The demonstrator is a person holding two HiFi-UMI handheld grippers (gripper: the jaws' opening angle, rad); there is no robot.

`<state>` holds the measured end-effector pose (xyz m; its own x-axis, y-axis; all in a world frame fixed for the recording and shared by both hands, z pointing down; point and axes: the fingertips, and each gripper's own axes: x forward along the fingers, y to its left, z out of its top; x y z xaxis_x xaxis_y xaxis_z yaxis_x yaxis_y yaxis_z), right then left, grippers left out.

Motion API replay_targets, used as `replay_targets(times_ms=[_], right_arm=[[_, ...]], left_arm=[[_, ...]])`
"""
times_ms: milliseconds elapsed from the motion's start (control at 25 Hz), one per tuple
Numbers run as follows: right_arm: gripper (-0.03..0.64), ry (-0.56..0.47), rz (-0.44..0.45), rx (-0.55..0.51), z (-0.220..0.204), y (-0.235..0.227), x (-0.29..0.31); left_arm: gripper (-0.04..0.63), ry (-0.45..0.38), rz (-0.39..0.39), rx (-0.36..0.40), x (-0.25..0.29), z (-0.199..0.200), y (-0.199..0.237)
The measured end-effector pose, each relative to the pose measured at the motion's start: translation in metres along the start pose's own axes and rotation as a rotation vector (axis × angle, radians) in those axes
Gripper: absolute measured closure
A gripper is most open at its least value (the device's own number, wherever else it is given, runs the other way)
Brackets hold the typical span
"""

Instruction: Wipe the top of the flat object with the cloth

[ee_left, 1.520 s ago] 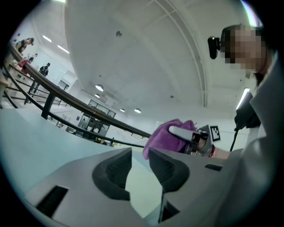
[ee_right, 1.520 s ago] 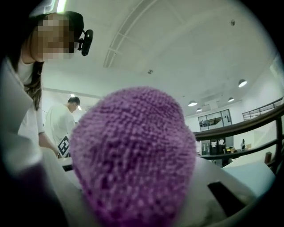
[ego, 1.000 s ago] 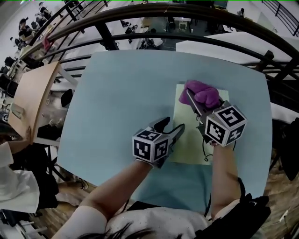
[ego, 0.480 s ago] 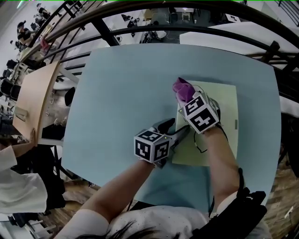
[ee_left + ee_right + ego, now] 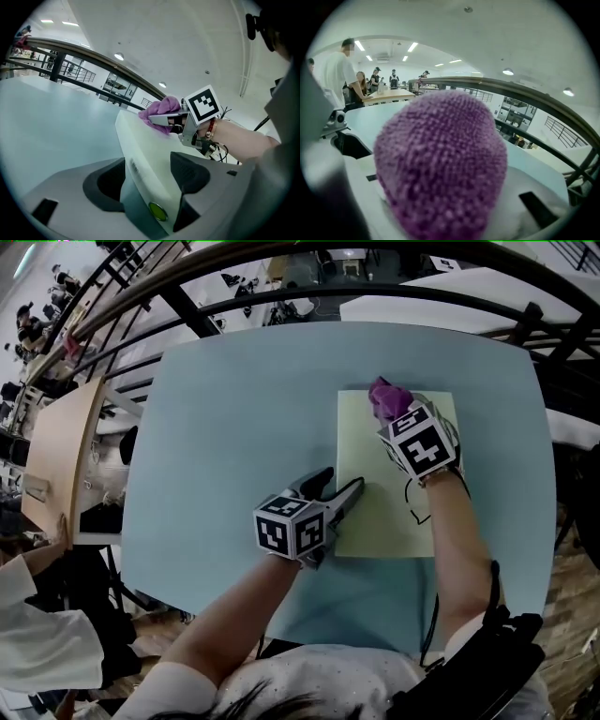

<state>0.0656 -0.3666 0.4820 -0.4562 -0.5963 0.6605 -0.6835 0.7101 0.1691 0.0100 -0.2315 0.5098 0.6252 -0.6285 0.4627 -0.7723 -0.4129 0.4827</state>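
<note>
Nearest us, the left hand-held gripper (image 5: 341,480) has just been opening; its jaws stand apart astride the near-left edge of the flat object (image 5: 384,512) on the worktop (image 5: 234,427). We read its long axis running away from us. At the far end the right hand-held gripper (image 5: 398,418) clamps the cloth (image 5: 386,397).

The flat object (image 5: 375,512) lies on the table (image 5: 234,409), right of its middle, its long sides running front to back. The cloth (image 5: 386,397) sits on its far end. A railing (image 5: 192,310) runs behind the table; 1 desk (image 5: 56,456) stands left of it
</note>
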Motion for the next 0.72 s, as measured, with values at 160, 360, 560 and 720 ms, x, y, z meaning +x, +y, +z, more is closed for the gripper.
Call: replay_targets(times_ms=[160, 360, 560, 720], right_arm=[[0.586, 0.026, -0.069, 0.037, -0.026, -0.032, -0.022], [0.586, 0.062, -0.128, 0.071, -0.054, -0.062, -0.045], [0.586, 0.064, -0.176, 0.128, -0.074, -0.085, -0.062], [0.586, 0.078, -0.198, 0.167, -0.083, -0.092, -0.069]], left_arm=[[0.299, -0.010, 0.003, 0.012, -0.002, -0.002, -0.002], [0.299, -0.017, 0.007, 0.018, -0.004, -0.004, -0.004], [0.299, -0.021, 0.006, 0.015, -0.004, -0.004, -0.003], [0.299, -0.021, 0.005, 0.017, -0.004, -0.004, -0.003]])
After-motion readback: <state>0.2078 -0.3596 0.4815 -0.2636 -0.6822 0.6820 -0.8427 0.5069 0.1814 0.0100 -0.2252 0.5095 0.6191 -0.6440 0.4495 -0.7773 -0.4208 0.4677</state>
